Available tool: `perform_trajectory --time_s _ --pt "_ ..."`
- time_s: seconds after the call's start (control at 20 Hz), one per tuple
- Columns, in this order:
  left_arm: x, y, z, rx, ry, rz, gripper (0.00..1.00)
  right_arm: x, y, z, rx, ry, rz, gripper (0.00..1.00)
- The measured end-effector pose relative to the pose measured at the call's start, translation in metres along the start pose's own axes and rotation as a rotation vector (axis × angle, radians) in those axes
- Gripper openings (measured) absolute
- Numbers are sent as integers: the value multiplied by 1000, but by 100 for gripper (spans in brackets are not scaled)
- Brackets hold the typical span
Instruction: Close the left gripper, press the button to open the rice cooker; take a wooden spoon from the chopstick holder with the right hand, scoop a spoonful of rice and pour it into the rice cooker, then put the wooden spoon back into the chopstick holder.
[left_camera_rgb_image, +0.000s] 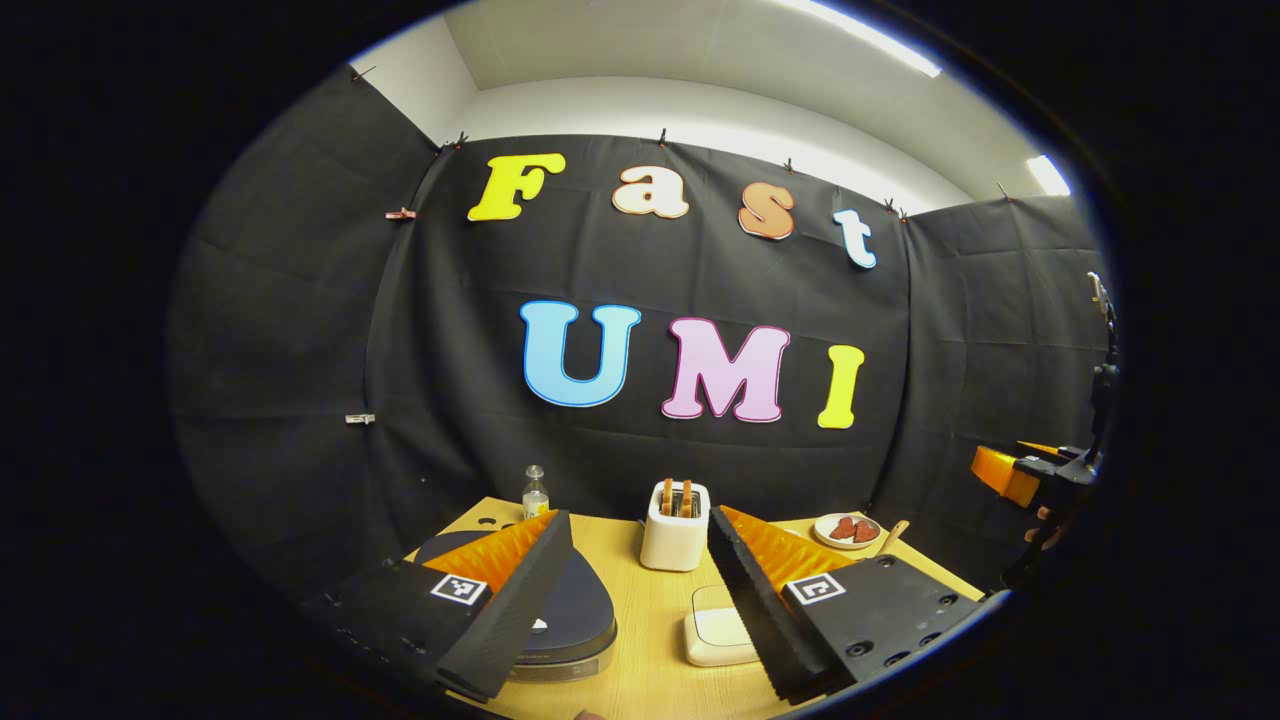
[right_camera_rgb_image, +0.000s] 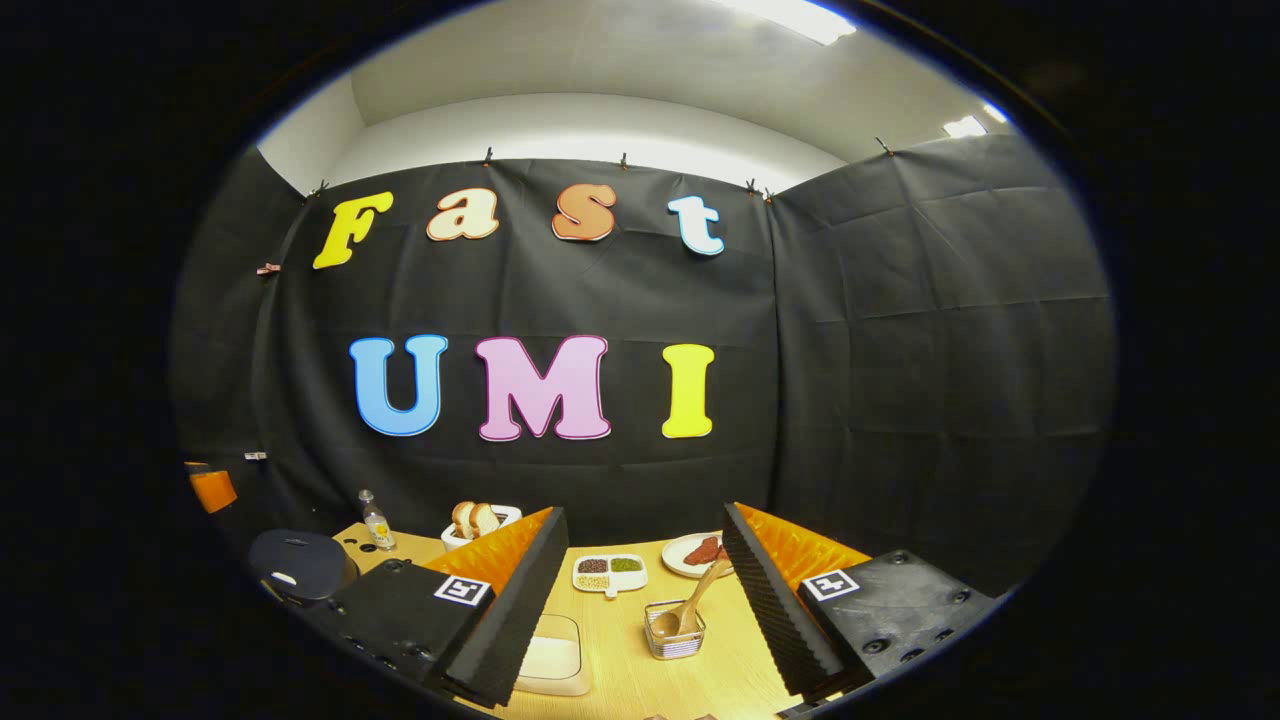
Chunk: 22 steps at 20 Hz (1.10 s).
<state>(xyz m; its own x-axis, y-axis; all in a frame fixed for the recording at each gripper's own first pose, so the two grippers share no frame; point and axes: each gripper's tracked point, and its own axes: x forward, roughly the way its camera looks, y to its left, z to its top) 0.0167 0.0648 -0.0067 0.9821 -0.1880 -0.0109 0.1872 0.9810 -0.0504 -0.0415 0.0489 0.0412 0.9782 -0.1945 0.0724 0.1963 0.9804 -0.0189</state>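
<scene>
We saw both grippers held open above the table (right_camera_rgb_image: 620, 670). Left gripper (left_camera_rgb_image: 640, 600) hung over the dark rice cooker (left_camera_rgb_image: 575, 625), lid down. Right gripper (right_camera_rgb_image: 640, 600) faced the wooden spoon (right_camera_rgb_image: 690, 605) standing in the chopstick holder (right_camera_rgb_image: 673, 632), just ahead, untouched.

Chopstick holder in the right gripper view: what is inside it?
A wooden spoon stands in the chopstick holder, bowl down, handle leaning out toward the plate. The bottom of the holder is covered by the spoon's bowl.
</scene>
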Motion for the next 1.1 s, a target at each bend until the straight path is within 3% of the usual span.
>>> perform_trajectory --time_s 0.35,0.55,0.6,0.65,0.7,0.9,0.95,1.05,1.1 --pt "4 25 -7 4 57 32 93 5 2 -20 -5 52 17 97" --pt "12 45 -20 -9 132 53 86 15 -2 -21 19 52 27 97" --pt "12 46 -25 -16 153 49 76 18 -2 -21 20 51 31 97" --pt "11 48 -29 -22 172 46 73 21 -4 -21 18 50 35 97" --pt "13 53 -34 -28 193 45 60 22 -5 -22 15 53 39 97" --pt "19 62 -59 -68 288 19 44 27 -13 -29 5 68 39 97" --pt "21 66 -65 -81 315 23 27 29 -14 -31 2 70 40 97" --pt "27 84 -78 -105 350 61 17 29 -19 -32 -2 73 37 97" --pt "28 97 -82 -123 363 92 7 30 -22 -33 -2 74 31 97"
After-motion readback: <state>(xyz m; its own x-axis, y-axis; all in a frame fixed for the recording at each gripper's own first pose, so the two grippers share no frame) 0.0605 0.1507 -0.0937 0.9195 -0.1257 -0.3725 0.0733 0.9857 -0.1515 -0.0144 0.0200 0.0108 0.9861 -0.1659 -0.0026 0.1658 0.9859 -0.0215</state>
